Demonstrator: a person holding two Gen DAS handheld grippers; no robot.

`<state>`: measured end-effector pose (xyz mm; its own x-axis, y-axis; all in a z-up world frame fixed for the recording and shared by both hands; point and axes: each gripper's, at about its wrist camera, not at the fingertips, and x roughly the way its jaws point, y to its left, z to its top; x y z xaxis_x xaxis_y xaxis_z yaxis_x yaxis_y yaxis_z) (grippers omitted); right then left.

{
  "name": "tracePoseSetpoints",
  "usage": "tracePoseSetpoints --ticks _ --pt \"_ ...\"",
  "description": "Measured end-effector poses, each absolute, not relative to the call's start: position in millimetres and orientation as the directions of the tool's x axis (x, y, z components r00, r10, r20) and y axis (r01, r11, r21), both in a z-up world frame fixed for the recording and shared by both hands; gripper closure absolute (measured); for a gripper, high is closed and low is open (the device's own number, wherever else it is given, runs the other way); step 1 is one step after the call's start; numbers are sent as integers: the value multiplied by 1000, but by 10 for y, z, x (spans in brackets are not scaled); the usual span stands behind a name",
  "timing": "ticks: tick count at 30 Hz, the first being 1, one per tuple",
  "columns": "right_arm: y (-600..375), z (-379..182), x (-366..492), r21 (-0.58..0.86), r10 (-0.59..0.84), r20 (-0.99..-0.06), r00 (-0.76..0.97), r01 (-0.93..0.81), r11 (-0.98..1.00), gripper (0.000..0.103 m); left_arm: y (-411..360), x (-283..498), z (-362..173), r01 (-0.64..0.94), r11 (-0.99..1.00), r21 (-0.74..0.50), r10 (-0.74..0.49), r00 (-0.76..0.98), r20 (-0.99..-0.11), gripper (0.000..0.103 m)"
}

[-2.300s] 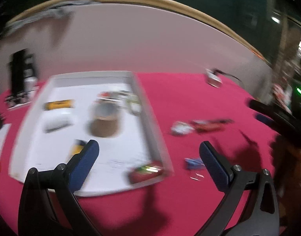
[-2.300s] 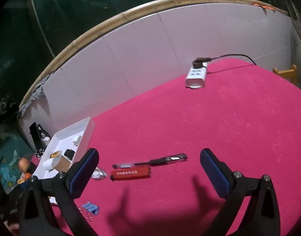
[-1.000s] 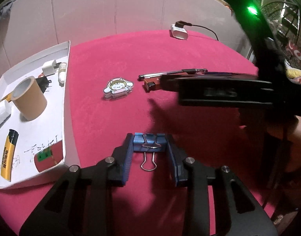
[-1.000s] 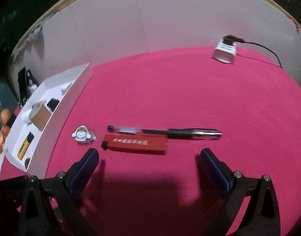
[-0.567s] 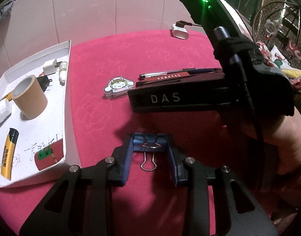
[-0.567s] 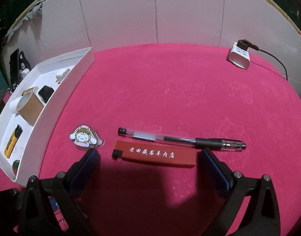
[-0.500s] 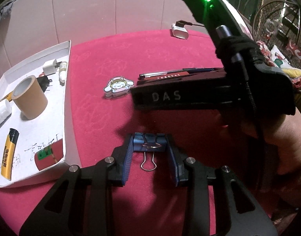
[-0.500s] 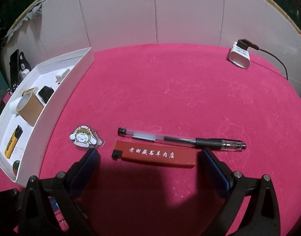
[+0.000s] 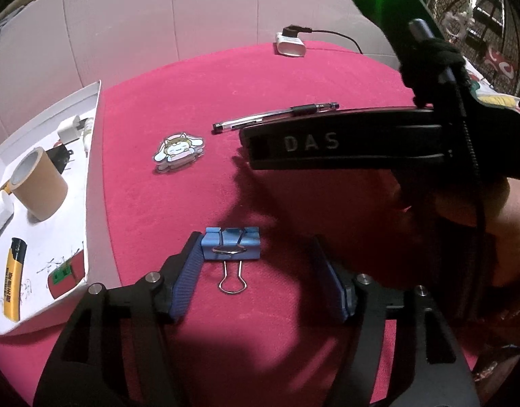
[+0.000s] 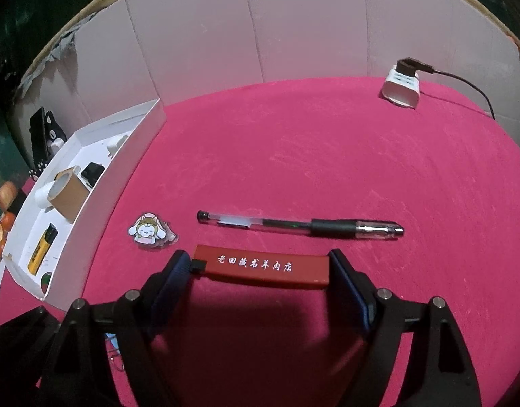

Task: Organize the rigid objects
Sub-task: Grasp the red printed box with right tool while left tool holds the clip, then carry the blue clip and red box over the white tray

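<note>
At the far left, a white tray sat on the pink tabletop, holding a roll of brown tape, a yellow lighter, a white adapter and a red-and-green item in its near corner. Just right of the tray, a cartoon sticker figure lay flat on the cloth.

The left hand-held gripper had its jaws apart, having just been opening; a blue binder clip lay between them on the tabletop, its left end touching the left pad, its right end clear of the right pad.

Further right, the right hand-held gripper straddled a red lighter with white lettering. Its jaws had just been closing, and both pads seemed to meet the lighter's ends, though how firmly could not be told. A clear pen with a black grip lay just beyond the red lighter, parallel to it. At the far right edge stood a white power strip with a dark plug and cable.
</note>
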<state>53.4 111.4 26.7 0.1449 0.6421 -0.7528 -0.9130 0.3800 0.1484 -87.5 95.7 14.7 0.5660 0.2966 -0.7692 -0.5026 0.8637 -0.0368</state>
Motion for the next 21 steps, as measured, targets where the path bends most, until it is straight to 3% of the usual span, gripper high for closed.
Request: tracePoseSetpoints --ticks 2,4,14,21 --pt "1092 265 531 153 645 -751 143 -912 381 21 966 -885 150 -509 861 -29 307 562 -768 48" --pt "1060 270 532 159 649 -747 143 -910 383 21 981 -915 165 -518 854 -40 310 570 -761 72" --pt "733 484 595 186 704 -690 167 -899 396 21 853 -965 291 -507 861 -23 336 604 -722 72" --pt "543 869 498 168 774 -597 209 -911 376 21 894 -1217 832 -554 832 19 455 663 -595 72"
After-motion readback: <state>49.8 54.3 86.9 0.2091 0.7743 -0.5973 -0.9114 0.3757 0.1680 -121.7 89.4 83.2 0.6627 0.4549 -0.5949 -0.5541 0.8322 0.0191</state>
